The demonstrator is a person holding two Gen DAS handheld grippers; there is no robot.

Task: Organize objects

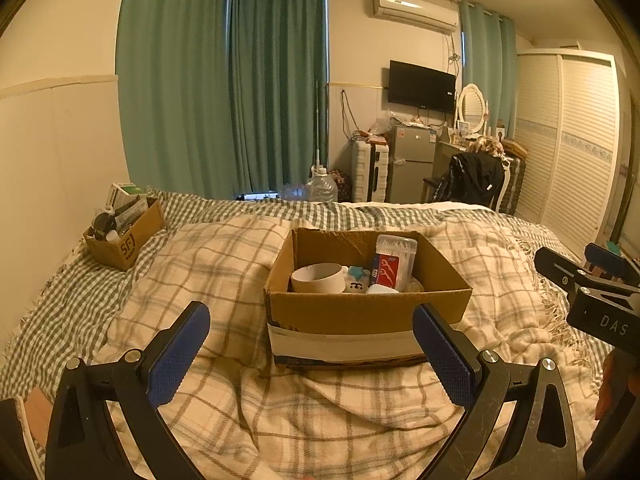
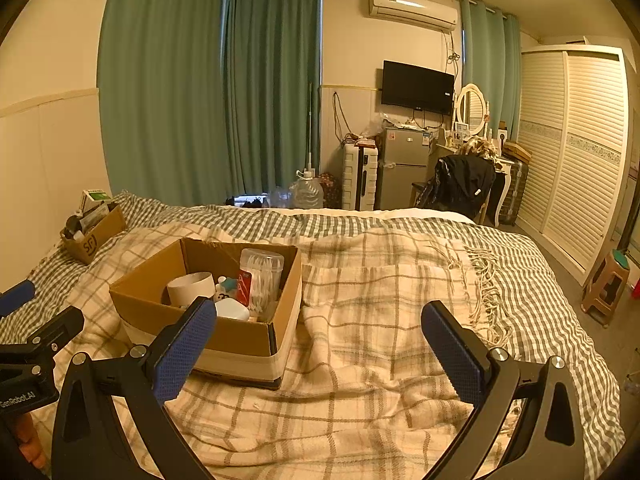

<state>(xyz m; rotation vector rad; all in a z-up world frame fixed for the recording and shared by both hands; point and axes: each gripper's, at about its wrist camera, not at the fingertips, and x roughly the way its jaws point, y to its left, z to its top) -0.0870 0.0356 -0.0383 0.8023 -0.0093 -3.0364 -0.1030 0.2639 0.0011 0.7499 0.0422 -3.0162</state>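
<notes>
1. While both tools hang above the bed (image 2: 400, 216), the left gripper (image 1: 312, 356) has its blue, dimpled pads spread wide and holds nothing; the right gripper (image 2: 320, 350) is spread just as wide and is also empty.
2. The big box (image 1: 368, 308) is plain corrugated cardboard with pale tape round its base, sitting mid-bed on a soft, rumpled cream plaid blanket (image 1: 224, 264).
3. Inside it stand a smooth round cup (image 1: 318, 278), a clear ribbed plastic tub of picks (image 1: 394, 260) with a red label, and a small blue-and-white figure (image 1: 357, 279).
4. A smaller printed box (image 1: 126, 236), crammed with bottles and packets, sits at the bed's far left edge by the wall.
5. Only the right wrist view shows the blanket's knotted fringe (image 2: 486, 292) and a wooden stool (image 2: 608, 284) on the floor past the right edge.
</notes>
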